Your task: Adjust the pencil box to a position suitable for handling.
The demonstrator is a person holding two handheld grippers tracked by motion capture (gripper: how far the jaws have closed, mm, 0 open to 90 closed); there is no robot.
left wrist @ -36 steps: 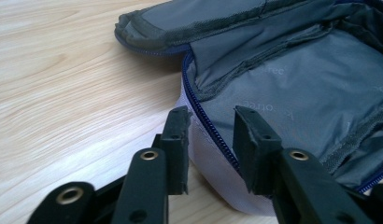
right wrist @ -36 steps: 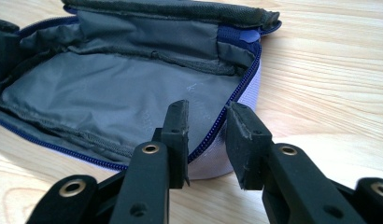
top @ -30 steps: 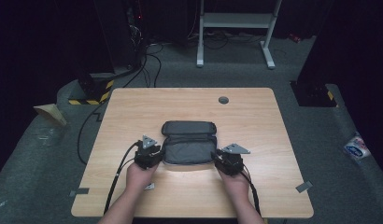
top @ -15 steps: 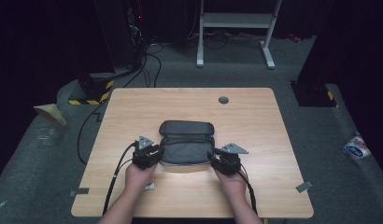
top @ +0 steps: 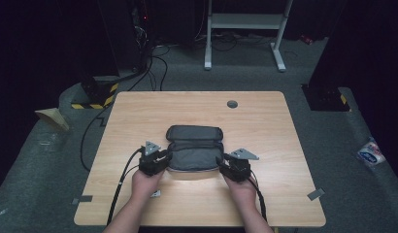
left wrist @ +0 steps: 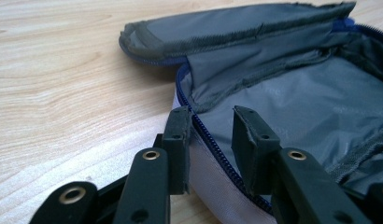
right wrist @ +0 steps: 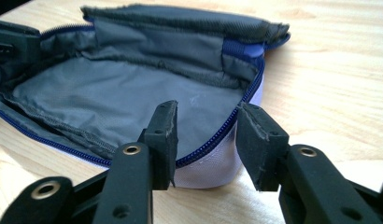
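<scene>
A grey zip pouch (top: 194, 150) lies open on the wooden table (top: 265, 121), its lid folded back toward the far side. My left gripper (top: 167, 158) is at its left end. In the left gripper view the gripper (left wrist: 210, 126) is shut on the blue-zipped rim of the pouch (left wrist: 297, 102), one jaw outside the pale wall and one inside. My right gripper (top: 221, 162) is at the right end. In the right gripper view its jaws (right wrist: 206, 119) have just been opening and stand apart around the rim of the pouch (right wrist: 110, 98) without pressing it.
A dark round grommet (top: 232, 104) sits near the table's far edge. Black cables trail from both grippers toward the near edge. On the floor are a white frame's legs (top: 279, 58) beyond the table and a snack bag (top: 371, 153) at the right.
</scene>
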